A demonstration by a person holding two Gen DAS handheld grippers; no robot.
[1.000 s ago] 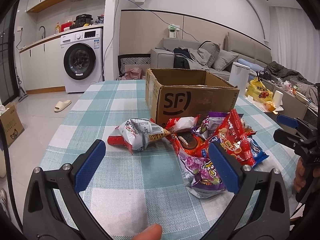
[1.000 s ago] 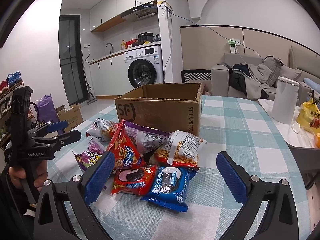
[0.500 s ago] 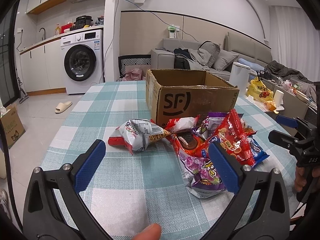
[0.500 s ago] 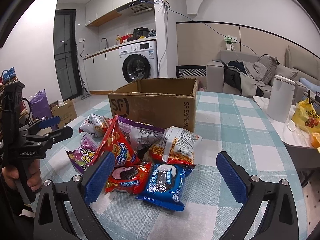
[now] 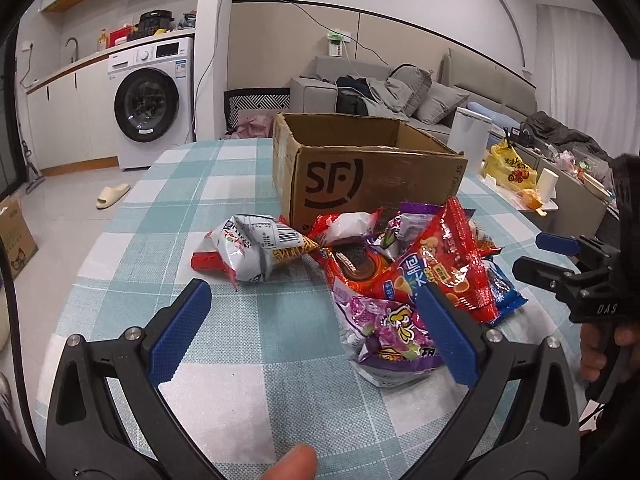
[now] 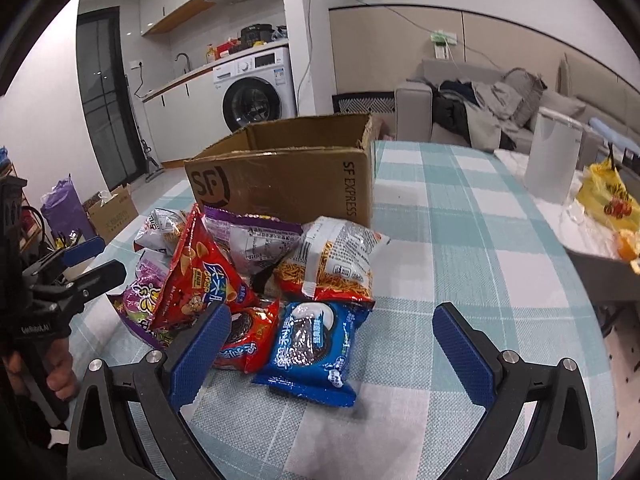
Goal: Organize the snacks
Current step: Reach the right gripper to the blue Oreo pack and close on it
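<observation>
the table [image 5: 248, 332], under a teal-and-white check cloth, carries an open sf express cardboard box [image 6: 288, 184] standing upright, its mouth facing up and nothing visible inside from either wrist view. heaped against the near wall of the box lies the pile of snack packets: a red chip bag [image 6: 196, 276] propped up on edge, a purple candy bag [image 5: 384, 328] at the left-hand side of the heap, a noodle packet [image 6: 332, 264] leaning toward the box, a white crumpled packet [image 5: 252, 248] lying a little apart on the left, and a blue cookie packet [image 6: 312, 344] flat at the front with a red cookie packet [image 6: 248, 336] touching its side.

the right gripper [image 6: 332, 348] has its jaws spread wide and holding nothing; the blue cookie packet lies directly between and just ahead of them, its long axis running roughly along the line of approach, away toward the box. the left gripper [image 5: 312, 332] is likewise wide open and empty, with bare cloth between its jaws and the purple candy bag by its right pad. by this layout the right one looks nearer to a clean pick, and the box sits just beyond the heap.
</observation>
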